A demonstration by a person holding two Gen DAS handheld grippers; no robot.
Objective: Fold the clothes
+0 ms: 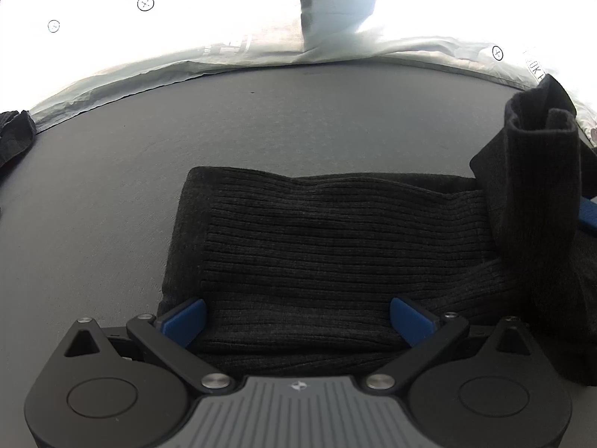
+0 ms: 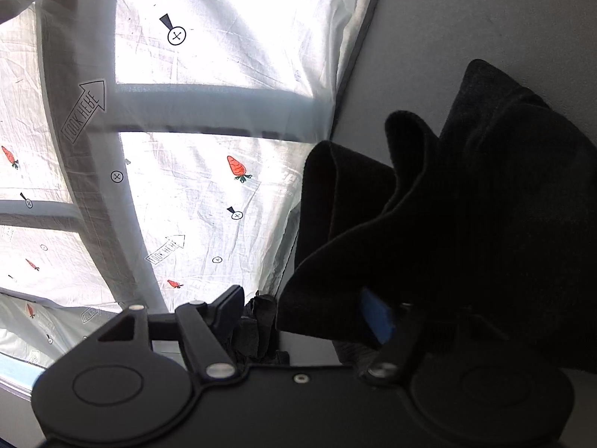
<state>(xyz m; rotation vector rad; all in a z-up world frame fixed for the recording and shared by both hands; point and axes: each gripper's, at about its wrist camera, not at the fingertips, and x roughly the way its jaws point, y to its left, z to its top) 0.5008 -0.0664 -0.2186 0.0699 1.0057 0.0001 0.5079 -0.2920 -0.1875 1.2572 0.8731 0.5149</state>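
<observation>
A black ribbed knit garment (image 1: 335,246) lies partly folded on the grey surface (image 1: 224,130). My left gripper (image 1: 298,310) hovers low over its near edge, open, blue pads wide apart and nothing between them. At the right, one part of the garment (image 1: 537,171) stands raised, with a blue finger (image 1: 588,212) of the right gripper behind it. In the right wrist view the same black fabric (image 2: 466,216) drapes over the blue right finger (image 2: 377,321). My right gripper (image 2: 302,306) is open; no cloth is pinched between its fingers.
A white sheet printed with carrots and arrows (image 2: 194,186) borders the grey surface (image 2: 466,18); it shows overexposed in the left wrist view (image 1: 112,0). Another crumpled dark cloth (image 1: 15,134) lies at the far left edge, also seen past the right gripper as a dark bundle (image 2: 257,324).
</observation>
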